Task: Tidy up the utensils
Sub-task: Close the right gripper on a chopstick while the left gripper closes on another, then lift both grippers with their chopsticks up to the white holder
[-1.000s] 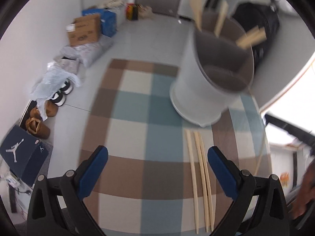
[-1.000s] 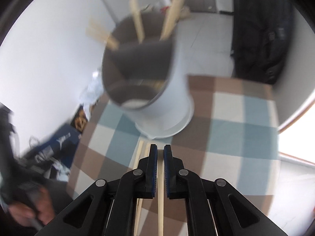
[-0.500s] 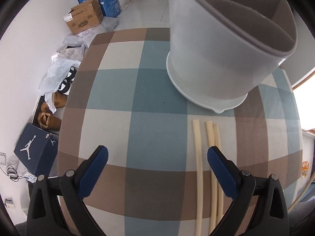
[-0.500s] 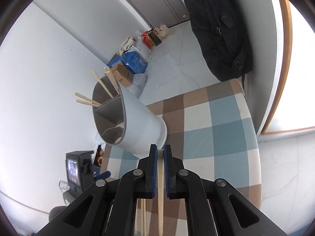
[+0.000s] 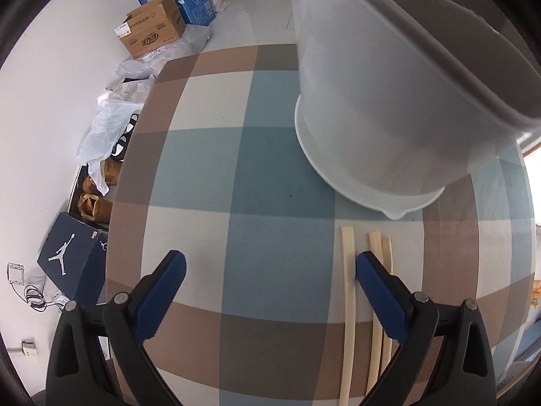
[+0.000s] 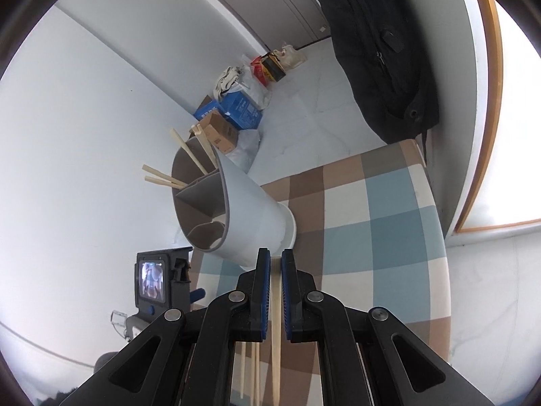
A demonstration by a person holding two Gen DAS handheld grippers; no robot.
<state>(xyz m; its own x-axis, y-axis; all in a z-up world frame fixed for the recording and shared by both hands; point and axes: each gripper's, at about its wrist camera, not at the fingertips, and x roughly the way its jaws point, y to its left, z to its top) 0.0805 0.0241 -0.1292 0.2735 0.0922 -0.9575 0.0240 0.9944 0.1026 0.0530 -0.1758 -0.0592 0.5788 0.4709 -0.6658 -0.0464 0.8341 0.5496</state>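
A grey divided utensil holder (image 5: 389,108) stands on the checked tablecloth (image 5: 236,176); in the right wrist view the holder (image 6: 250,220) has several wooden chopsticks (image 6: 189,155) sticking out. Three chopsticks (image 5: 348,304) lie on the cloth below it. My left gripper (image 5: 270,270) is open, low over the cloth, its right finger over the lying chopsticks. My right gripper (image 6: 276,264) is shut on one chopstick (image 6: 276,321), held above the table with its tip near the holder's base. More chopsticks (image 6: 250,368) lie beneath it.
Cardboard boxes (image 5: 152,34), plastic bags (image 5: 104,125), shoes (image 5: 94,203) and a blue shoebox (image 5: 71,260) sit on the floor left of the table. A black bag (image 6: 378,50) hangs by the far wall. The left gripper's camera unit (image 6: 155,277) shows at the right wrist view's left.
The left gripper has come down closer to the cloth and holder, its right finger now over the lying chopsticks. The right gripper has lifted and pulled back with its chopstick.
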